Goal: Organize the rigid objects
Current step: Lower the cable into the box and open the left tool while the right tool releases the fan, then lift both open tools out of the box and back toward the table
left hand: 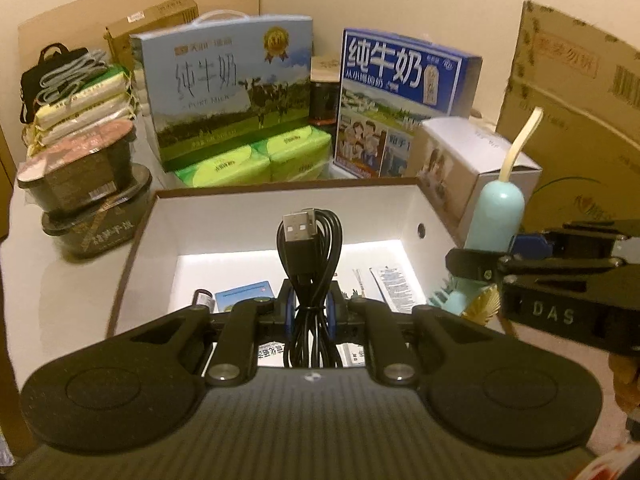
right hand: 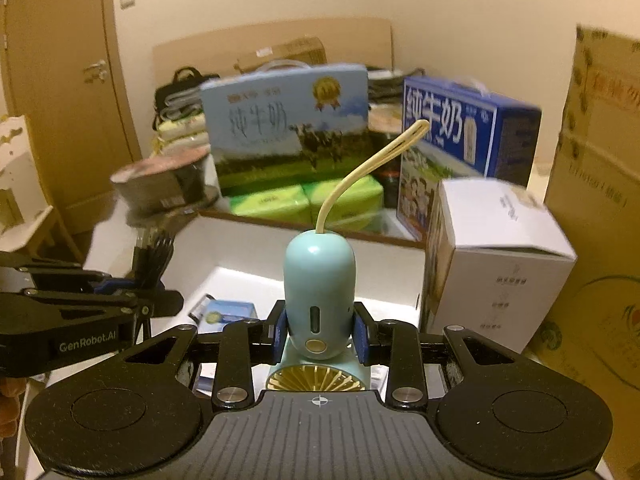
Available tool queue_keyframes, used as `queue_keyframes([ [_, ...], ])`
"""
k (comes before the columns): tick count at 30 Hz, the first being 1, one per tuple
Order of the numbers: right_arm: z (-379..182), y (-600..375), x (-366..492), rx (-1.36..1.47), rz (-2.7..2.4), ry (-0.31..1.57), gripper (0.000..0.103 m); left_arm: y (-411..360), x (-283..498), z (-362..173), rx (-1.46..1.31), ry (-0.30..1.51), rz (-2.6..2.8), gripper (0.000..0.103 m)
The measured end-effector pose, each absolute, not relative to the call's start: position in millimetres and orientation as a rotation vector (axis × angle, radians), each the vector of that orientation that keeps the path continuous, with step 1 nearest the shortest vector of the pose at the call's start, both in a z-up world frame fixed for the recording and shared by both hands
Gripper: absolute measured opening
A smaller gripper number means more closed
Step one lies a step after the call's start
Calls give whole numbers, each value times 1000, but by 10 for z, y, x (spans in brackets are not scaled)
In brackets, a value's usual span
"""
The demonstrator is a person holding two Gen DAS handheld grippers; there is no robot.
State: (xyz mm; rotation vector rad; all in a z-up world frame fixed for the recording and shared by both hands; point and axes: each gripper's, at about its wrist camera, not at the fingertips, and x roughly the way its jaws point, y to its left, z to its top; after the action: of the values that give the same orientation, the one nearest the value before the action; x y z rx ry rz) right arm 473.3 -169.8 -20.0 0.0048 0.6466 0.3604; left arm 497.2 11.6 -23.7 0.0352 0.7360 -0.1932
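**Inspector A:** Left wrist view. The left gripper (left hand: pixel 311 312) is clamped on a bundled black cable (left hand: pixel 310 264); the blue pads (left hand: pixel 289 312) press it from both sides, and its USB plug stands up at the top. The bundle hangs over the open white box (left hand: pixel 416 204). On the box floor I note a blue card (left hand: pixel 244 296), a small dark cylinder (left hand: pixel 203 298) beside it, and white sachets (left hand: pixel 394 286) to the right.

**Inspector B:** Right wrist view. The right gripper (right hand: pixel 320 336) is closed on a light-blue handheld fan (right hand: pixel 319 296), gripped at the lower body. The cream strap (right hand: pixel 372 164) curves up from its top. The fan's round grille (right hand: pixel 318 380) sits just below the jaws, seen face-on, which your view shows only in part.

**Inspector A:** Confirmed. From my side the fan (left hand: pixel 496 220) stands at the box's right edge, with the right gripper (left hand: pixel 480 266) coming in from the right. Whether it is over the box or just outside the wall I cannot tell.

**Inspector B:** My view places the cable (right hand: pixel 154 260) and left gripper (right hand: pixel 160 304) at the left, blurred. It also shows a door (right hand: pixel 60 100) that yours lacks.

**Inspector A:** Both views show the milk cartons (left hand: pixel 224 88) and green tissue packs (left hand: pixel 256 160) behind the box, and a white carton (left hand: pixel 472 160) at its right.
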Motion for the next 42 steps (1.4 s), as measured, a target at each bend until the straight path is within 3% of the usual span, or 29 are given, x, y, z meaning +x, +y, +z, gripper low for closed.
queue_keyframes([
  [15,-757,-1590,5158,-42,357,851,33,-24,5298,-792,40,882,-228,13],
  [29,-907,-1561,5392,-9,336,860,33,-53,5529,-983,31,932,-215,14],
  [32,-835,-1601,5415,27,320,819,34,-24,5548,-947,11,906,-218,23],
  [34,-785,-1627,5404,41,328,802,37,-15,5549,-910,14,889,-210,30],
  [36,-752,-1648,5372,49,336,791,51,6,5554,-878,13,881,-203,30],
  [38,-734,-1671,5324,53,339,778,56,36,5549,-850,7,878,-196,30],
  [42,-734,-1685,5244,52,355,783,59,88,5489,-795,17,867,-182,33],
])
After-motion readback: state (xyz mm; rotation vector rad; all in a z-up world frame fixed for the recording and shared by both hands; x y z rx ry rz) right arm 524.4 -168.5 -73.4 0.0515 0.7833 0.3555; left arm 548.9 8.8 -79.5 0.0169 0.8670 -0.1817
